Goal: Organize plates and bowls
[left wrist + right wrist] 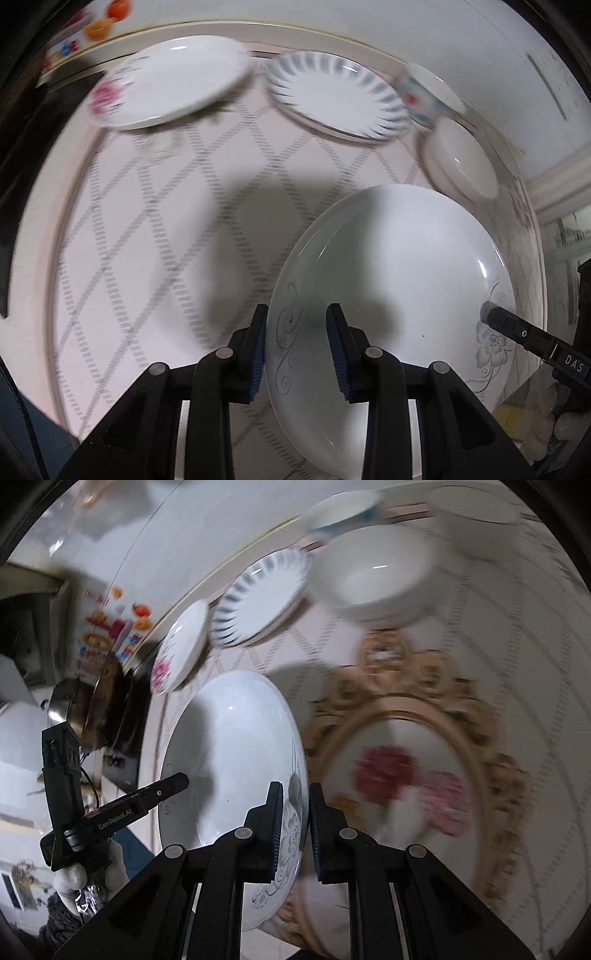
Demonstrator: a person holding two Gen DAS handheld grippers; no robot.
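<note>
1. Right gripper: my fingers straddle the rim of the large white plate, nearly closed, one pad inside the rim and one outside. I read it as gripping the plate at the grey flower print.
2. Left gripper: fingers spread partway, set across the opposite rim by the grey scrollwork. The outer pad touches the rim; the inner pad stands off the plate face, so I judge this side is not clamped.
3. Large white plate: held between both tools, tilted, and seemingly lifted off the table. Glazed ceramic, so I expect it to be stiff, fairly heavy, slick against the pads and breakable. The rim is the only place to take hold, and two opposite holds suit its weight.
4. Ahead of the left gripper: bare patterned tablecloth, the widest open room for setting down.
5. Farther ahead, near the table edge: rose-print plate, blue-striped plate, then to the right a patterned cup and a plain white bowl, close together.
6. Right of the right gripper: a gold-framed rose print on the cloth.
7. Clearance: the white bowl lies just beyond the held plate's far rim, so I judge that a swing that way risks a knock.
</note>
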